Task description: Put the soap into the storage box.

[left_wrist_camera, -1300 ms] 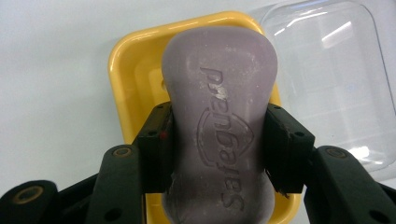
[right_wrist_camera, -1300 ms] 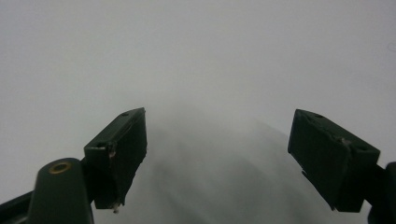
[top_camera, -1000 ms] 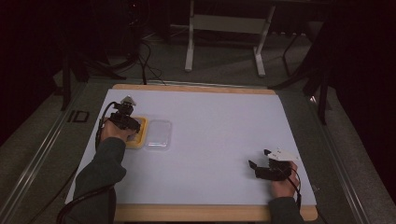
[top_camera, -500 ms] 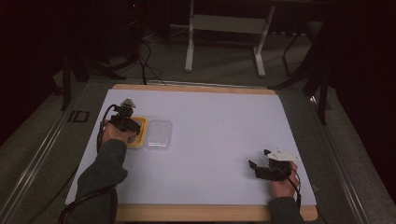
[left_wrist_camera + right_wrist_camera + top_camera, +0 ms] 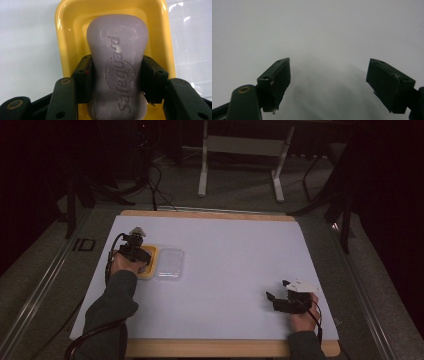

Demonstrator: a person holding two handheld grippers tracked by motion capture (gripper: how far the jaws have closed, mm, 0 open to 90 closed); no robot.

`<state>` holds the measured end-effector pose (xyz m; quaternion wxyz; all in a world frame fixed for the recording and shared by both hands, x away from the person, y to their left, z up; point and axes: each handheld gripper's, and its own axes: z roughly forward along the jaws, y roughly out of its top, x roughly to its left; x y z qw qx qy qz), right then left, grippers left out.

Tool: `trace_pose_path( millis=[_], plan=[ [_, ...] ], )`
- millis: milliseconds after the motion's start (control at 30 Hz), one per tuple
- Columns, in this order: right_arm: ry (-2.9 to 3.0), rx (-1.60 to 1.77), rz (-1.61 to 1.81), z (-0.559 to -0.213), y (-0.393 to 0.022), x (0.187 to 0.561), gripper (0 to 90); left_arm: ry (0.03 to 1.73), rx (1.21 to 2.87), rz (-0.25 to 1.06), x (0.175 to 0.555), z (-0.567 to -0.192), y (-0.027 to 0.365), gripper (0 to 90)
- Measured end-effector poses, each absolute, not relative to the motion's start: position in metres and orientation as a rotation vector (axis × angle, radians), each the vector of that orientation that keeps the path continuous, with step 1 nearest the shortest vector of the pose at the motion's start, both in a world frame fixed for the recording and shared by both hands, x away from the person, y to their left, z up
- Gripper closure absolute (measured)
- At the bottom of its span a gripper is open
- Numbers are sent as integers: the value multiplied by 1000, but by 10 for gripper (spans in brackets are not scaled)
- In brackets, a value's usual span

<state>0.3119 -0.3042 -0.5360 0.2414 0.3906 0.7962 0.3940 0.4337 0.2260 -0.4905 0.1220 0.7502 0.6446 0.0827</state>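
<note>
A grey-purple bar of soap (image 5: 117, 67) with embossed lettering lies in a yellow soap dish (image 5: 67, 30). My left gripper (image 5: 117, 80) is shut on the soap, one jaw pressing each long side. From above, the left gripper (image 5: 135, 251) sits over the yellow dish (image 5: 150, 265) at the table's left. A clear plastic lid (image 5: 169, 264) lies flat just right of the dish. Near the front right my right gripper (image 5: 276, 301) rests low over the white table top, open with nothing between its jaws. In its own view the right gripper (image 5: 328, 85) faces bare white surface.
The white table top (image 5: 235, 260) has a wooden edge (image 5: 210, 347) along the front. A metal stand (image 5: 240, 150) and cables (image 5: 155, 185) sit on the floor beyond the far edge. Dark surroundings flank both sides.
</note>
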Motion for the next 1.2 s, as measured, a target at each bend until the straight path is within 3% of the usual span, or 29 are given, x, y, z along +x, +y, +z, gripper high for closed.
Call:
trace_pose_path(
  millis=[533, 1200],
  plan=[
    [2176, 1067, 1079, -536, -304, 312, 193, 1877, 2186, 248, 433, -494, 225, 476],
    [2176, 1064, 1076, -536, -304, 312, 193, 1800, 2239, 242, 430, -489, 226, 373]
  ],
)
